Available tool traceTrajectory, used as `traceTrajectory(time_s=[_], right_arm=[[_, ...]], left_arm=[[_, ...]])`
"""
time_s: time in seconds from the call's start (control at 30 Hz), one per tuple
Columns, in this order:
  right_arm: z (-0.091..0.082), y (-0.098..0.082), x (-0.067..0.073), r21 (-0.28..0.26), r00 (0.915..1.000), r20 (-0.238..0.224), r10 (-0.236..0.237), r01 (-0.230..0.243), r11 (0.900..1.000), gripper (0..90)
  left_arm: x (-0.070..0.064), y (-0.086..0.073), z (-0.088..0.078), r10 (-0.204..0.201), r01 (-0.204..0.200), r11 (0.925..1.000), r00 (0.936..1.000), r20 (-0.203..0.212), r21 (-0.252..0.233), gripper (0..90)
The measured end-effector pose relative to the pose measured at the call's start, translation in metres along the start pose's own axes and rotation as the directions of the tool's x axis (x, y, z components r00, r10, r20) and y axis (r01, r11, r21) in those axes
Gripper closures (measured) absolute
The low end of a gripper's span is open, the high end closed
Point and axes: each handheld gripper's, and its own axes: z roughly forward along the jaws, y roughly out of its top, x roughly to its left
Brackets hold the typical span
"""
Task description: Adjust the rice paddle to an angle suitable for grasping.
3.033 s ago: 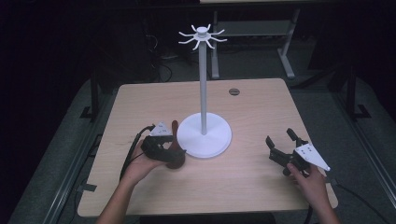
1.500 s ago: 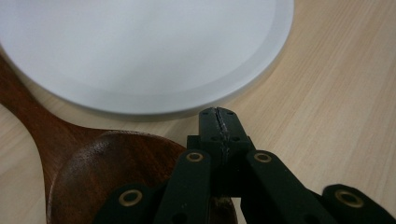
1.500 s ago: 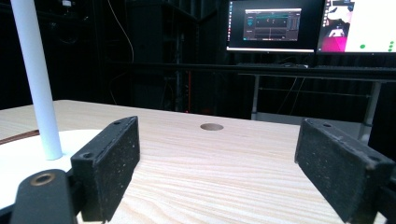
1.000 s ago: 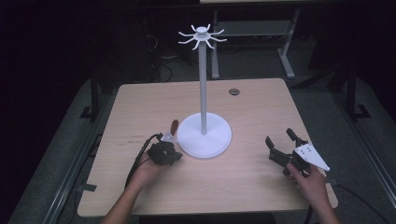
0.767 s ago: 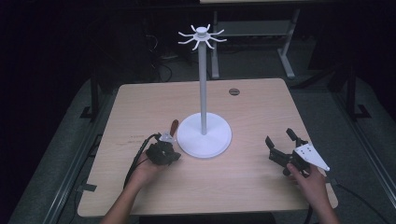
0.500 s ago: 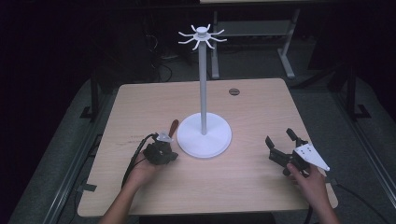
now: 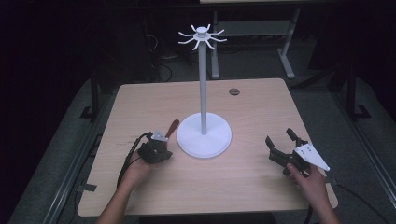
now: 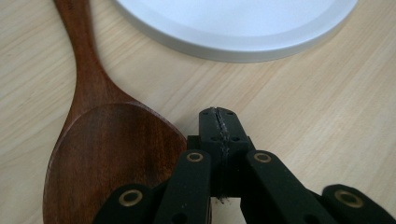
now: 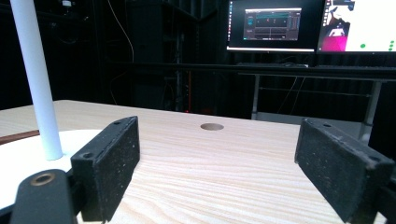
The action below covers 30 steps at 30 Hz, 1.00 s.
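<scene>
Wooden spoon flat on table, beside white stand base, not hung. My left gripper pressed closed, empty, beside bowl. My right gripper spread wide, idle. I judge pickup and hanging remain.

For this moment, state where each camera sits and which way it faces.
High view: above the near edge, looking down at the table; both forearms, left gripper, right gripper.
Left gripper view: down at the wooden spoon past shut jaws.
Right gripper view: low, across the table past open jaws.
All share the white stand.
</scene>
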Motion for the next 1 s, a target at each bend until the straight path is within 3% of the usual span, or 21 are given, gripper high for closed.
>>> traceTrajectory(time_s=[0.57, 1.0], right_arm=[[0.0, 0.0, 0.0, -0.001, 1.0, 0.0, -0.001, 0.001, 1.0, 13.3], [0.0, 0.0, 0.0, -0.001, 1.0, -0.001, 0.0, 0.0, 1.0, 13.3]], left_arm=[[0.021, -0.009, -0.009, -0.033, 0.034, 0.9994, 0.9952, -0.092, 0.007, 90.0], [0.026, -0.013, -0.015, -0.061, 0.06, 0.9981, 0.9947, -0.082, -0.015, 90.0]])
